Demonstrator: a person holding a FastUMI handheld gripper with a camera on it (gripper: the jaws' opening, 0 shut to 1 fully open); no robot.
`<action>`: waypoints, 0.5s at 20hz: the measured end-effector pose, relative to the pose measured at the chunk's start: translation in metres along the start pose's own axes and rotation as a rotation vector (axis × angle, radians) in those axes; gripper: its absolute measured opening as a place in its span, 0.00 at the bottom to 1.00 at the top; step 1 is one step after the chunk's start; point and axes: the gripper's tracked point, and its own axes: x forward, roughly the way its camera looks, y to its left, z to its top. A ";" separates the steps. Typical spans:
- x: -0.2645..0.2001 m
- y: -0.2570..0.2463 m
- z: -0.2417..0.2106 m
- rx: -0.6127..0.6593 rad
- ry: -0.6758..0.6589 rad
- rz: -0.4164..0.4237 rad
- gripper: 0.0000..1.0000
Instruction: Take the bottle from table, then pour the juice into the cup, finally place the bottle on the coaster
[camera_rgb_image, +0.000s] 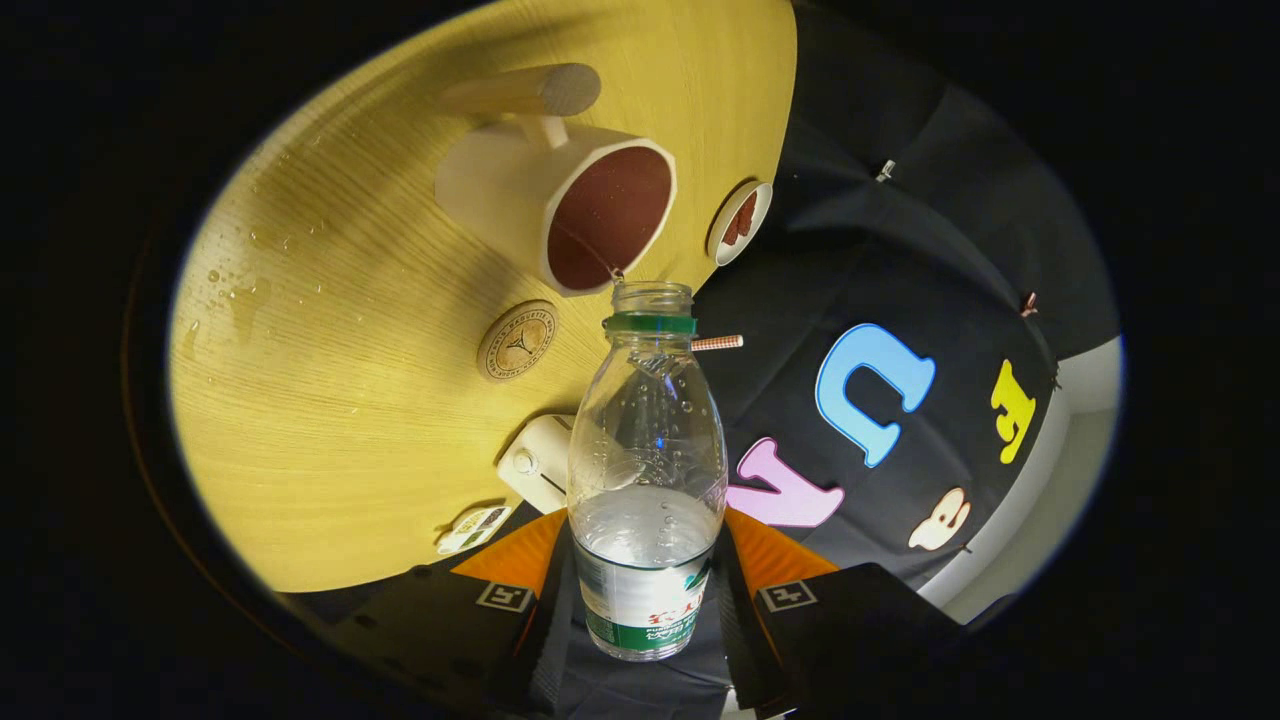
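Here the gripper (645, 590) is clamped on the bottle (646, 470), both fingers pressing its lower body at the label. Bottle uncapped, green neck ring, clear liquid in the lower part, bubbles on the inner wall. Its mouth sits at the rim of the cup (560, 205), a pale mug with a dark red interior. Round coaster (517, 340) lies on the yellow wood-grain table (340, 420), between cup and fingers. Droplets on the table beyond the coaster.
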 end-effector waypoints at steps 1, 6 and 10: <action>0.000 -0.001 0.002 -0.010 -0.005 0.000 0.67; 0.001 -0.004 0.004 -0.041 -0.024 0.000 0.67; 0.001 -0.009 0.007 -0.058 -0.036 -0.011 0.67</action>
